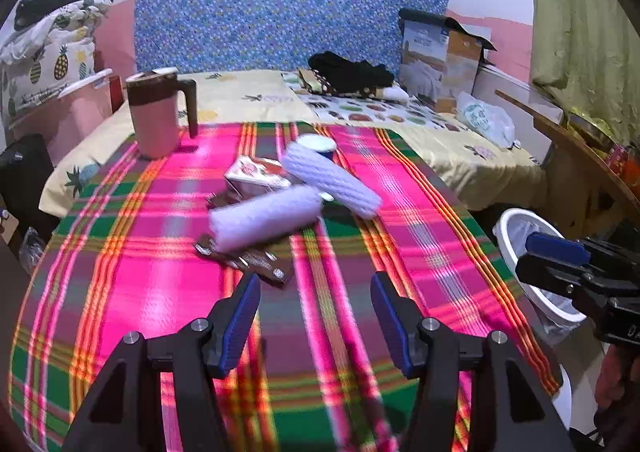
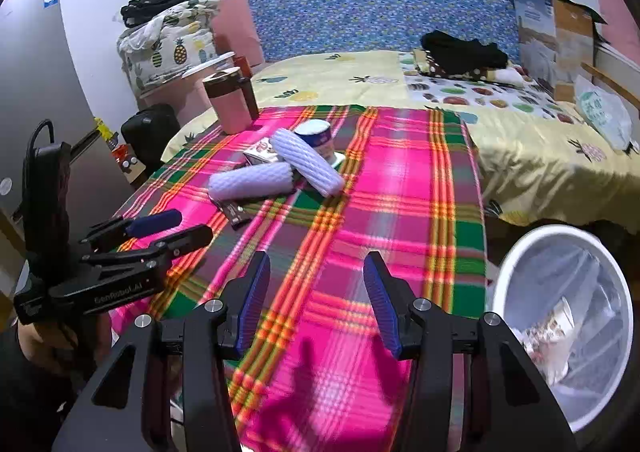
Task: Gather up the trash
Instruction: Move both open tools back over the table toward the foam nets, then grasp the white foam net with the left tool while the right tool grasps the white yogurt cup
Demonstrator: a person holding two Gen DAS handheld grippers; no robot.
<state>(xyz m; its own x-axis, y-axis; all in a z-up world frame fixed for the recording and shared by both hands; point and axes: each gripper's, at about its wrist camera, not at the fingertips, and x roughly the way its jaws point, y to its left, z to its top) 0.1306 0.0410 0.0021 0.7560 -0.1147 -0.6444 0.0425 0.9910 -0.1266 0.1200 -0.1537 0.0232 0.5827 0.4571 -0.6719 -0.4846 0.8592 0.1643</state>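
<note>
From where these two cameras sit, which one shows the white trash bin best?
The right wrist view: the white trash bin shows its round rim, clear liner and some rubbish inside. In the left wrist view the bin is at the edge, partly hidden by the right gripper.

Brown wrappers [image 1: 256, 262] half hidden under foam sleeve [image 1: 266, 218]; motion-blurred

Table [image 1: 160, 292] covered by pink, green and orange plaid cloth [image 2: 380, 180]. On it, far left: pink mug [image 1: 156, 120] with brown lid. Centre: two white foam net sleeves [image 1: 264, 218], a small carton [image 1: 252, 176], brown wrappers [image 1: 256, 262], a white cup [image 2: 318, 136].
</note>
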